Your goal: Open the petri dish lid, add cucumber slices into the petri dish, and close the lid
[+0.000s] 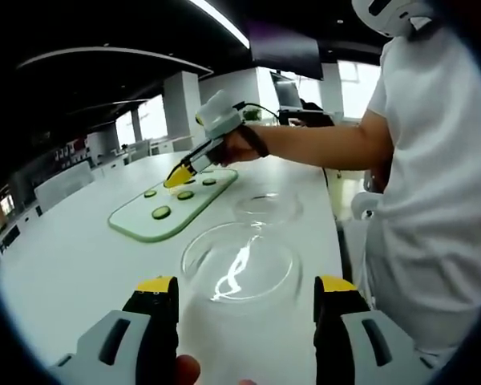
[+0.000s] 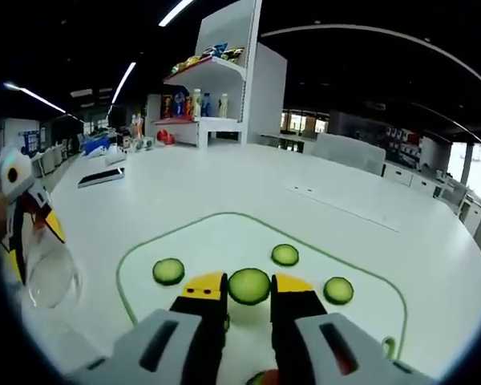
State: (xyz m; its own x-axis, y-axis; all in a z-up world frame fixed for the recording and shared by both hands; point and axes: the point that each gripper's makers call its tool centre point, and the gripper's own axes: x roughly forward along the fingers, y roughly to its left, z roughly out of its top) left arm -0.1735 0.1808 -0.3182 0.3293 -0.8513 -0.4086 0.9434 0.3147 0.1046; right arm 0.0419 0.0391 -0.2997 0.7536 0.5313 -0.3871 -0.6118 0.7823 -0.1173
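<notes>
Right gripper: low centre of the right gripper view, jaws closing around a cucumber slice on the cutting board.
Left gripper: holds the clear lid, jaws wide.
Dish: centre frame, uncovered.
Advice: pinch gently, lift straight.
Room: open table all round.
</notes>
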